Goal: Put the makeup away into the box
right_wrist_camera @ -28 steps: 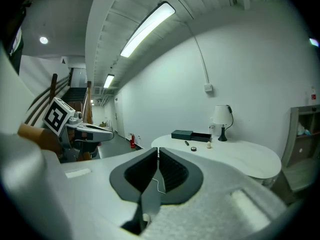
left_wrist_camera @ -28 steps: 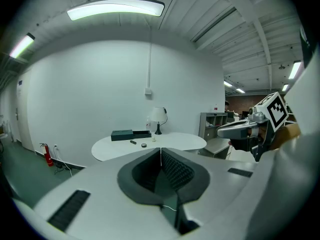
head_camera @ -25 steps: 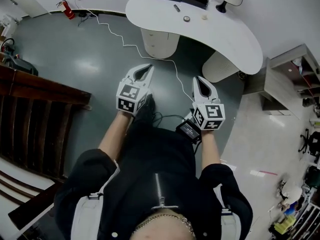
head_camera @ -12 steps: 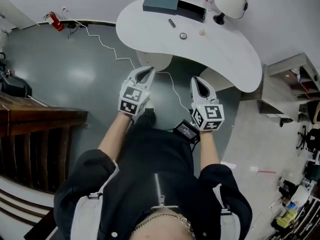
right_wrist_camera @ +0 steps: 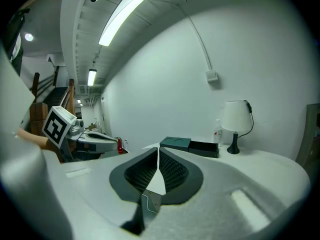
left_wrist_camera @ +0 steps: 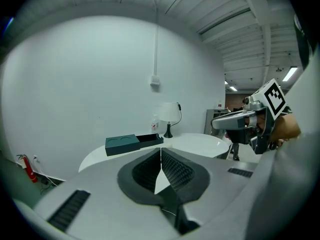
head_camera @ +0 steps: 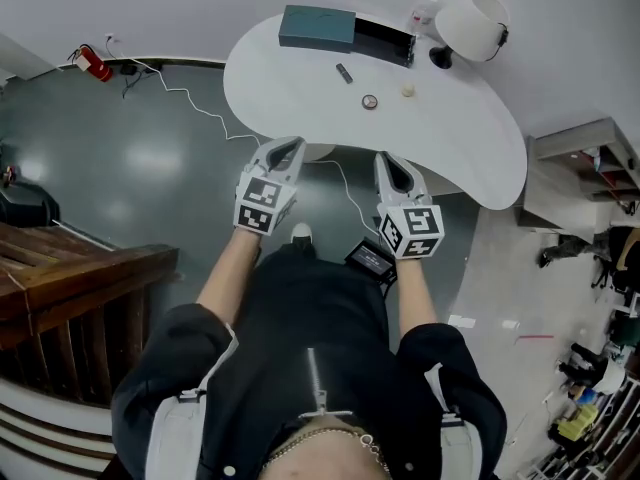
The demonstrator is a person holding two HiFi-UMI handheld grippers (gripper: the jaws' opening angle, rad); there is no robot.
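In the head view, the left claw (head_camera: 285,148) and the right claw (head_camera: 392,164) are held side by side, both closed on nothing, just short of the near edge of the white surface (head_camera: 470,118). Three makeup pieces are counted ahead of them on it: a dark stick (head_camera: 344,73), a round compact (head_camera: 370,101) and a small pale piece (head_camera: 407,90). The compact and the pale piece are judged nearer the right claw. The stick lies ahead between the two claws, its long axis slanted across the line along which they point. One box (head_camera: 383,39), its black half uncovered beside a teal half (head_camera: 317,25), is set beyond the pieces, and one lamp (head_camera: 470,23) stands ahead and to the right of the right claw. In the left gripper view, the left claw (left_wrist_camera: 161,150) is seen with jaws together, the box (left_wrist_camera: 150,139) ahead and slightly left. In the right gripper view, the right claw (right_wrist_camera: 158,148) is likewise closed with nothing between its jaws, the box (right_wrist_camera: 204,148) ahead to its right; the small pieces cannot be made out there.
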